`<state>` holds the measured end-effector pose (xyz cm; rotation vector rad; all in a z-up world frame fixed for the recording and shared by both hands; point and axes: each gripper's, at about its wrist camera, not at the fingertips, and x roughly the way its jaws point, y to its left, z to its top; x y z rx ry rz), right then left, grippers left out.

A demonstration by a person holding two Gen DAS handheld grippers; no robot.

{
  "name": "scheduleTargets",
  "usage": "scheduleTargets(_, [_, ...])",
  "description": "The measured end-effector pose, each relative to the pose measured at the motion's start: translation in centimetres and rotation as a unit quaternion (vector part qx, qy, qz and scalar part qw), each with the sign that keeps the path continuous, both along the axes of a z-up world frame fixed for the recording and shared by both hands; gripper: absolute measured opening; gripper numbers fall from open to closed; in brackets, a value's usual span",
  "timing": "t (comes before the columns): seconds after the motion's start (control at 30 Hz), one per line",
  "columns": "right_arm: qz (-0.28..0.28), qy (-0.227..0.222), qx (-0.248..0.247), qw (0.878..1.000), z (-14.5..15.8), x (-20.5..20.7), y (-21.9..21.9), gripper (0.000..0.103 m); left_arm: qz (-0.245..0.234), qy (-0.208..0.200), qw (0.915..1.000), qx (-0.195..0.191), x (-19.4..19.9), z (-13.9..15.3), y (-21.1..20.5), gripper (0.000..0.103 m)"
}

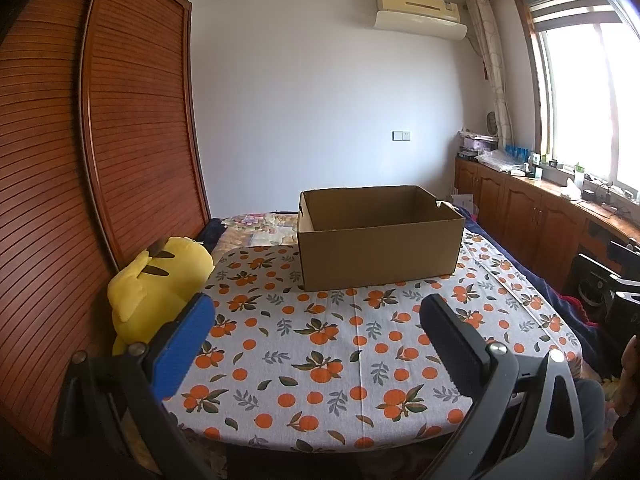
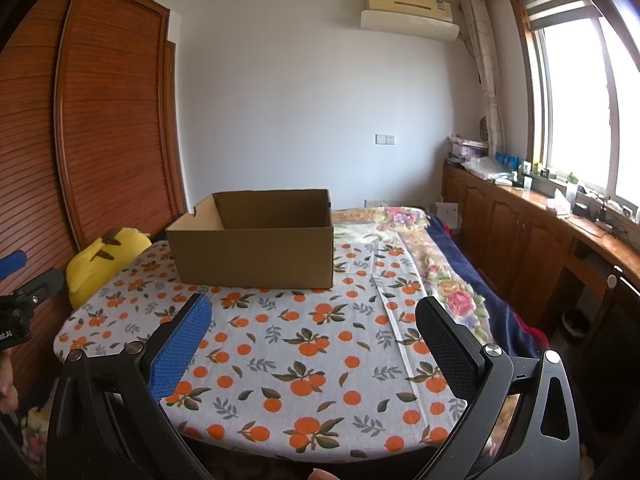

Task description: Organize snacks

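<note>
An open brown cardboard box (image 1: 376, 250) (image 2: 256, 248) stands at the far side of a table covered with an orange-fruit cloth (image 1: 320, 344) (image 2: 304, 352). What lies inside the box is hidden by its walls. No snacks show on the cloth. My left gripper (image 1: 318, 316) hovers open over the near part of the table, with nothing between its blue and black fingers. My right gripper (image 2: 314, 316) is also open and empty, over the near edge, with the box ahead to its left. The left gripper's blue fingertip (image 2: 12, 264) shows at the left edge of the right wrist view.
A yellow plush toy (image 1: 156, 288) (image 2: 100, 260) leans at the table's left edge against a slatted wooden wardrobe (image 1: 120, 140). A flowered blanket (image 2: 452, 280) lies to the right on a bed. Wooden cabinets (image 2: 520, 232) run under the window (image 2: 580, 100).
</note>
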<state>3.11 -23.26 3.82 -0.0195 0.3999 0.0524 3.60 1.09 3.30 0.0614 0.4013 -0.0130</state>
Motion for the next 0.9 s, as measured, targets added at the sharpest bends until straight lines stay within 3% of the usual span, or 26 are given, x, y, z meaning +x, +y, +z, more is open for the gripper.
scheduleTargets(0.9, [-0.002, 0.0, 0.0, 1.0, -0.05, -0.1, 0.08, 0.103, 0.002, -0.007, 1.0, 0.002, -0.24, 0.57, -0.03, 0.103])
